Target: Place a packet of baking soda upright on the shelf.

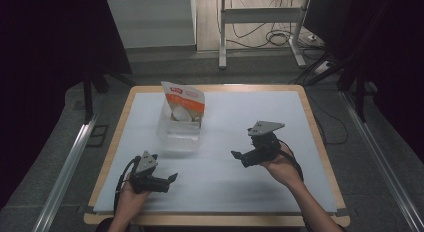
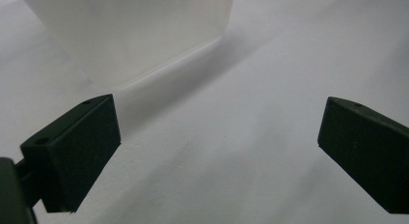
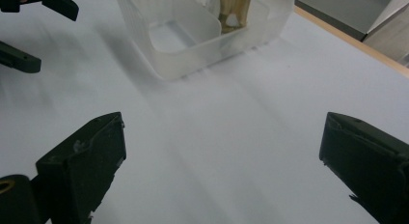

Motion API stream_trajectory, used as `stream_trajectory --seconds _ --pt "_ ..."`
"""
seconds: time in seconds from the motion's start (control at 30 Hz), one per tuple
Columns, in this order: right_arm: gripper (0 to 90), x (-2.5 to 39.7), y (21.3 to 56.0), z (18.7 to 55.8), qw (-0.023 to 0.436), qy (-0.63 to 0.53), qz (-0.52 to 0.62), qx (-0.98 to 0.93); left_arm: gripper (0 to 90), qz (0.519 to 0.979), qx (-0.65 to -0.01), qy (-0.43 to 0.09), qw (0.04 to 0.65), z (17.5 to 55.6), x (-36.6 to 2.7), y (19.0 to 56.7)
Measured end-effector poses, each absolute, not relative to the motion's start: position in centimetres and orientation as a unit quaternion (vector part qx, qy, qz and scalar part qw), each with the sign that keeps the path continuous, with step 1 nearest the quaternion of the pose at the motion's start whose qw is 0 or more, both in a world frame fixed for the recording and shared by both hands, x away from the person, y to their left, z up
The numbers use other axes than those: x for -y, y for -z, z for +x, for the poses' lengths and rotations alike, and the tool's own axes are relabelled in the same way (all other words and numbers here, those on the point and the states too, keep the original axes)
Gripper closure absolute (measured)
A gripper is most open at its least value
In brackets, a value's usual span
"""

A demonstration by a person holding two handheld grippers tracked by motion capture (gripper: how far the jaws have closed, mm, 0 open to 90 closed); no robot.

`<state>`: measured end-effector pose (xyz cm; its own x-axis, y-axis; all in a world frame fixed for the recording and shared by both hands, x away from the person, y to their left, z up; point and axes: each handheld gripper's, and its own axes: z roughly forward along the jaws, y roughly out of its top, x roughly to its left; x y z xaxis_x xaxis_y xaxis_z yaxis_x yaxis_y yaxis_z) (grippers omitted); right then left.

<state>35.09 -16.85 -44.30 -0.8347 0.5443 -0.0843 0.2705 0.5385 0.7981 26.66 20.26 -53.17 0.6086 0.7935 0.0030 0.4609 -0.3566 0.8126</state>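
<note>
A clear plastic bin (image 1: 179, 134) stands on the white table sheet (image 1: 225, 192), left of centre. An orange-and-white packet (image 1: 185, 104) stands upright at the bin's far end. My left gripper (image 1: 173, 178) is held low near the front left, below the bin, open and holding nothing. In the left gripper view the bin's frosted wall (image 2: 130, 31) rises just ahead of the wide-apart jaws. My right gripper (image 1: 236, 154) hovers right of the bin, open and pointing left. In the right gripper view the bin (image 3: 202, 35) and the packet's lower part (image 3: 234, 11) lie ahead.
The table's wooden edge (image 1: 320, 142) frames the white sheet. Beyond the far edge are a metal stand (image 1: 260, 27), cables (image 1: 280, 39) on the floor and dark surroundings. In the right gripper view the other gripper's jaws (image 3: 29, 21) show at the upper left.
</note>
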Motion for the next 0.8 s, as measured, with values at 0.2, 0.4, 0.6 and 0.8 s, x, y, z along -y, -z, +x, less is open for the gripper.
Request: stream_trajectory --seconds 0.2,0.4,0.6,0.8 --pt "2.8 18.8 44.9 34.0 0.166 -0.417 0.251 -0.858 1.3 0.799 -0.393 -0.203 0.408 26.6 -20.2 53.2" --pt "2.8 20.6 45.6 33.3 0.178 -0.415 0.267 -0.851 1.3 0.799 -0.393 -0.202 0.408 26.6 -20.2 53.2" --pt "2.9 22.4 46.7 32.6 0.184 -0.408 0.285 -0.847 1.4 0.8 -0.392 -0.201 0.407 26.6 -20.2 53.2" --pt "3.1 23.5 48.5 32.5 0.177 -0.37 0.305 -0.86 1.5 0.802 -0.389 -0.201 0.406 26.6 -20.1 53.2"
